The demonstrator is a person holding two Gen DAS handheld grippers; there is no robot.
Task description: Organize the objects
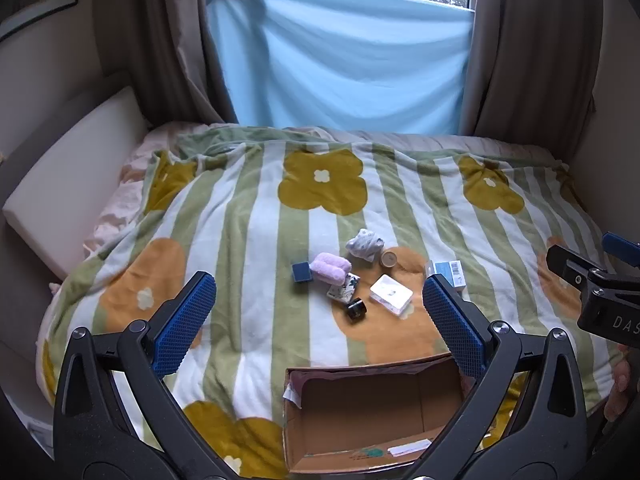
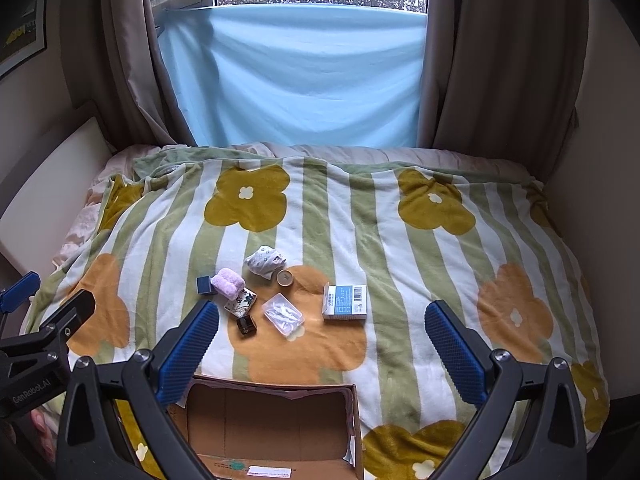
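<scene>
Small objects lie clustered mid-bed: a dark blue box (image 1: 301, 271) (image 2: 205, 285), a pink fluffy item (image 1: 330, 268) (image 2: 228, 282), a patterned pouch (image 1: 344, 289) (image 2: 241, 302), a black jar (image 1: 357, 309) (image 2: 246, 325), a clear plastic case (image 1: 391, 294) (image 2: 283, 314), a rolled grey cloth (image 1: 365, 244) (image 2: 265, 261), a round tin (image 1: 388, 258) (image 2: 285, 277) and a blue-white carton (image 1: 450, 273) (image 2: 345, 302). An open, empty cardboard box (image 1: 360, 416) (image 2: 272, 428) sits at the near edge. My left gripper (image 1: 318, 324) and right gripper (image 2: 320, 344) are open and empty, above the box, short of the objects.
A green-striped flowered blanket (image 1: 248, 216) covers the bed. A white cushion (image 1: 68, 176) lines the left wall. A blue sheet (image 1: 340, 60) and brown curtains hang behind. The right gripper's body (image 1: 600, 292) shows at the left view's right edge.
</scene>
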